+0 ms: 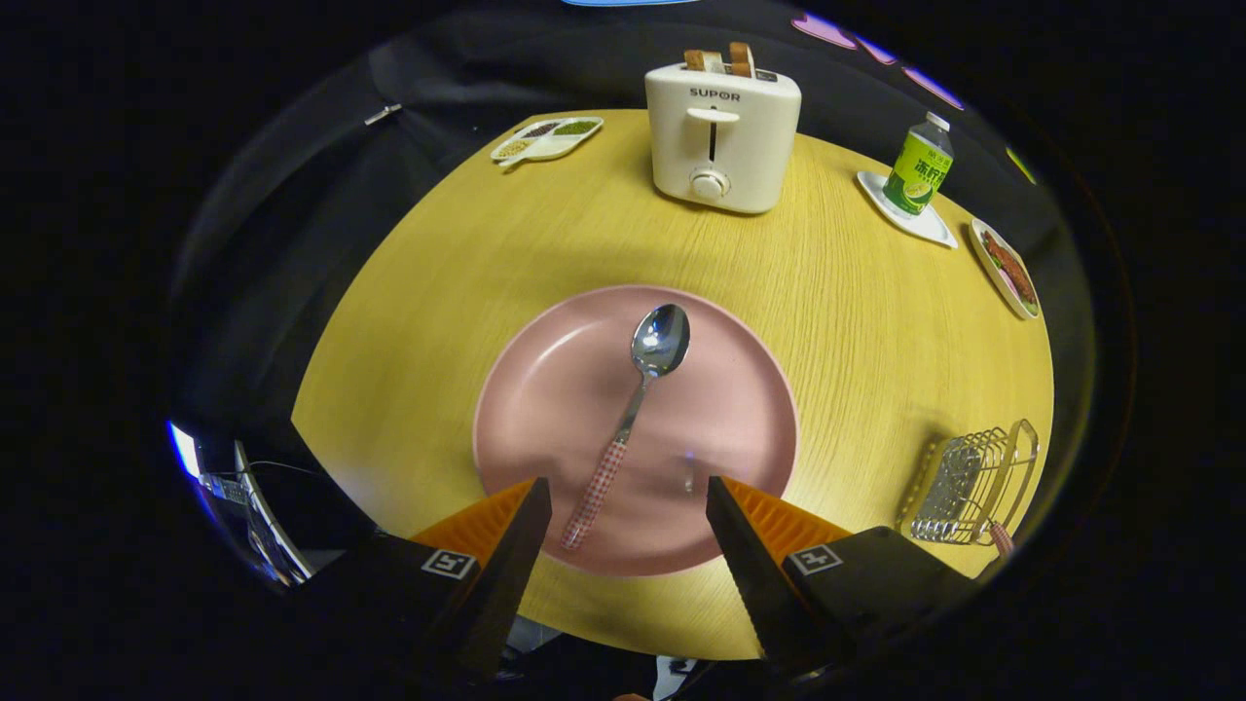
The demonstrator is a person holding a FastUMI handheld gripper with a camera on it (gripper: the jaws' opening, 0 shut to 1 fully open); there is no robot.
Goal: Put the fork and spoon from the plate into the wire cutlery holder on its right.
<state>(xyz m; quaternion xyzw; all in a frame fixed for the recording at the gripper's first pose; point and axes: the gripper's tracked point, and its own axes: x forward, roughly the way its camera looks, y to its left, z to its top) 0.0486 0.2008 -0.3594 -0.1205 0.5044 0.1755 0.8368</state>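
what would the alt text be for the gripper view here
The gripper hovers open over a pink plate, a spoon with a checked handle lying between its fingers. A wire cutlery holder stands right of the plate, a pink handle in it; a toaster and bottle sit beyond.

Plate (565, 389): set on the table (857, 331), just ahead of the gripper (628, 506), whose fingers are spread apart over its near rim. Spoon (638, 399): laid on the plate, bowl away, handle end between the fingers. Wire cutlery holder (973, 487): placed right of the plate, apart from it. Toaster (722, 136): stood behind the plate at the far edge. Divided dish (547, 138): left of the toaster. Bottle (918, 167): upright on a small tray (915, 219), right of the toaster. Food dish (1007, 268): just right of that tray.
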